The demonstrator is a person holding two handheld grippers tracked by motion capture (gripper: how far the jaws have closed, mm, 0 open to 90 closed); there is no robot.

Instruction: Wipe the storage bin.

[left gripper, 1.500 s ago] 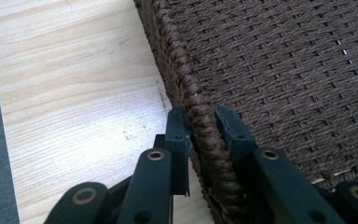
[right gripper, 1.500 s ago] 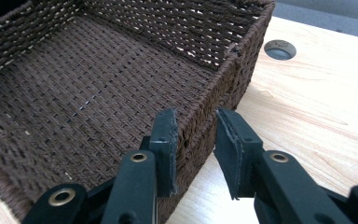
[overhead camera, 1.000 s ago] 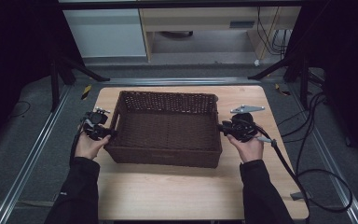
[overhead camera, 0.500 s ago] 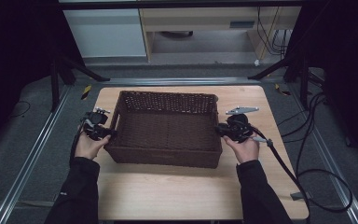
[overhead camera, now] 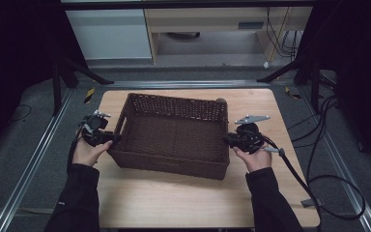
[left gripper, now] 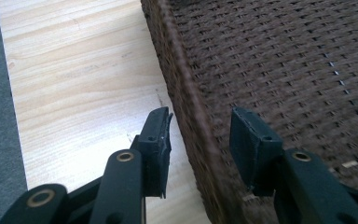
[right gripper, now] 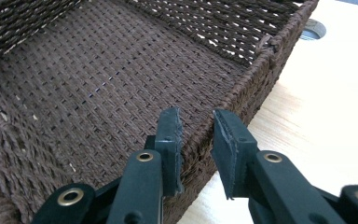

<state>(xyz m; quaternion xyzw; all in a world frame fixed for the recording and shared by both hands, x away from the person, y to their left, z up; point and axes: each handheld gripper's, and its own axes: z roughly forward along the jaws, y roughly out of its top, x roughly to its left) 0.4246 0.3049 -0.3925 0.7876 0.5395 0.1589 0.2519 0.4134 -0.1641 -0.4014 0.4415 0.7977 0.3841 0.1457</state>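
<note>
Brown wicker basket on tabletop, left gripper just opened astride left rim, right gripper pinching right rim

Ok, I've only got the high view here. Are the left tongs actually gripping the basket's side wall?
Observer: No. The left tongs have just been opening; they straddle the basket wall without pressing on it.
Operator: And the right tongs?
Observer: The right tongs straddle the opposite wall, which fills the gap between the pads; they look clamped.
Operator: Where's the outer left pad?
Observer: Over the bare wooden table, apart from the wall.
</note>
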